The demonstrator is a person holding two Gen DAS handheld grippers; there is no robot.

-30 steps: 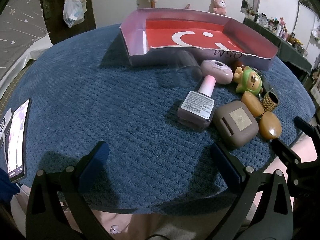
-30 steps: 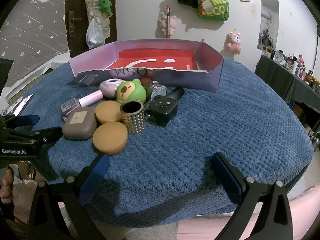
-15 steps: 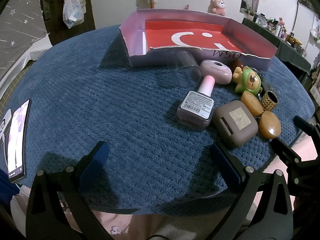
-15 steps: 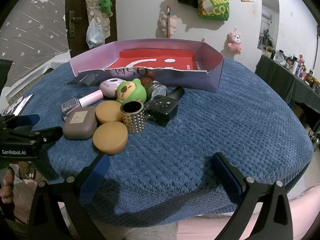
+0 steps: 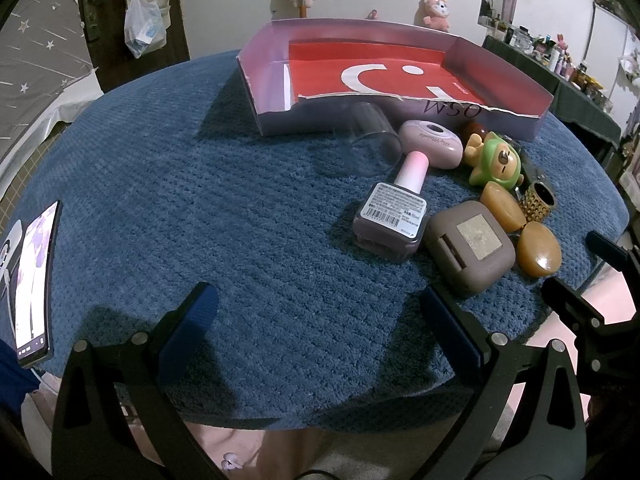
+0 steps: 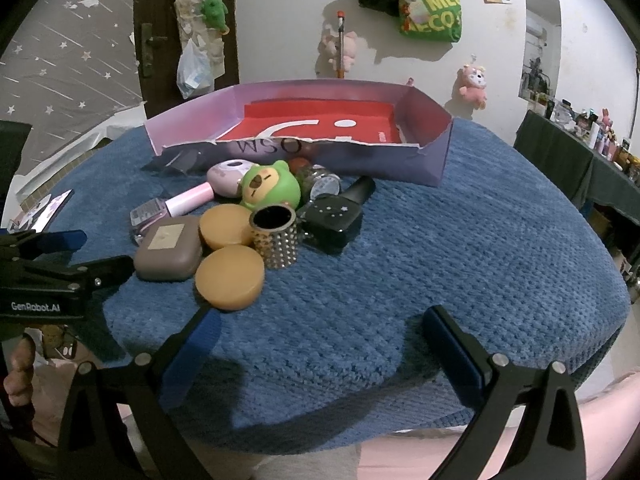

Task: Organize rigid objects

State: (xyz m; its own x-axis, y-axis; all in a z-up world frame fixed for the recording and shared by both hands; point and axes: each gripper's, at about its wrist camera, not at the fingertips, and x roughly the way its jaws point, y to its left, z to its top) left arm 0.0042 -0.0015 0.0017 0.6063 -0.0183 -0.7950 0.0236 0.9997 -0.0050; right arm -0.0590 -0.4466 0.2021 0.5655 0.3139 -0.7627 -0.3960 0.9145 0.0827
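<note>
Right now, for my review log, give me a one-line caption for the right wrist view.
Open right tool hovers over blue mat, facing cluttered small items before an empty purple tray.

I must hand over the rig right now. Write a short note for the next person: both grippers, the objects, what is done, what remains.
Left hand-held gripper: open, holds nothing, at the near table edge.
Right hand-held gripper: open, holds nothing, also at the near edge.
Objects: nail polish bottle, brown case, green bear toy, two tan discs, studded ring, black bottle, all clustered on the blue mat in front of the box.
Done: nothing; the box is empty.
Left: move every item into the box.
</note>
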